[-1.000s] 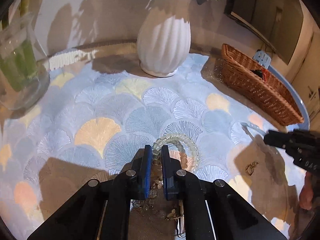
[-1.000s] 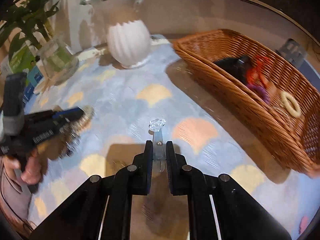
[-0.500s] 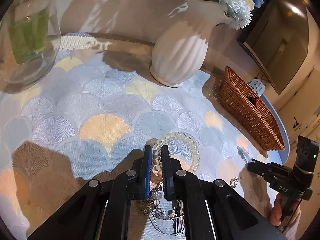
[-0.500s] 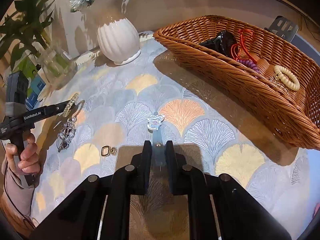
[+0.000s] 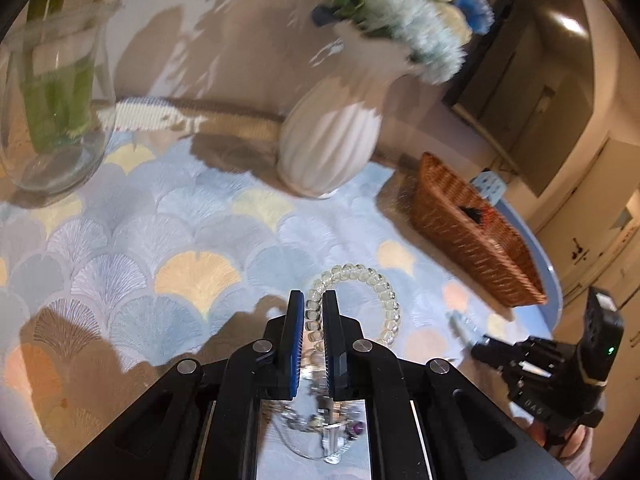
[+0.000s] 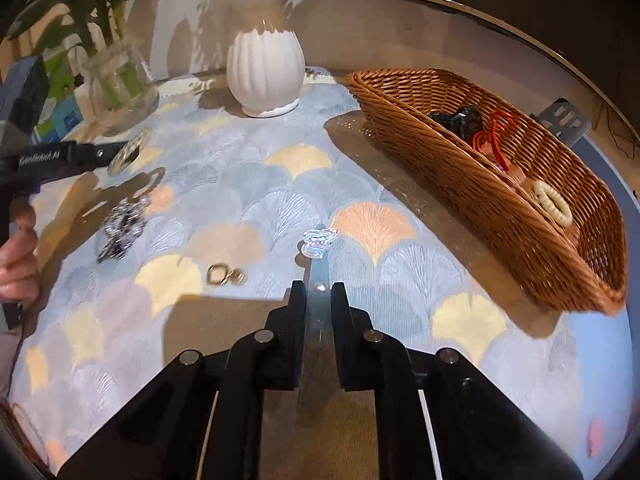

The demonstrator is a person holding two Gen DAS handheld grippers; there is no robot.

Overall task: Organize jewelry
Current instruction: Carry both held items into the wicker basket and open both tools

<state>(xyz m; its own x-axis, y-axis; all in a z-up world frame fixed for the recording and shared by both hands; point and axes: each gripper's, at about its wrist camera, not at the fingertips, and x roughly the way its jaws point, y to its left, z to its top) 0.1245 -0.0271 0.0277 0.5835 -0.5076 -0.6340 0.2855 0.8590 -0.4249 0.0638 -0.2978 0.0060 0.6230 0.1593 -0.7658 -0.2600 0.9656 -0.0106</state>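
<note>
Left gripper (image 5: pixel 312 304) is clamped on a clear beaded bracelet (image 5: pixel 362 296), lifted off the cloth. Right gripper (image 6: pixel 319 292) pinches a slim hair clip (image 6: pixel 319 246) with a clear charm. Wicker basket (image 6: pixel 460 160) sits far right; a gold ring (image 6: pixel 218 274) lies just left of the clip.

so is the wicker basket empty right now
No, the wicker basket already holds a cream beaded bracelet, a red cord and a black piece.

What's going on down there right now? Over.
Left claw shut on clear bead bracelet. Right claw shut on hair clip. Wicker basket ahead, path clear. Over.
</note>
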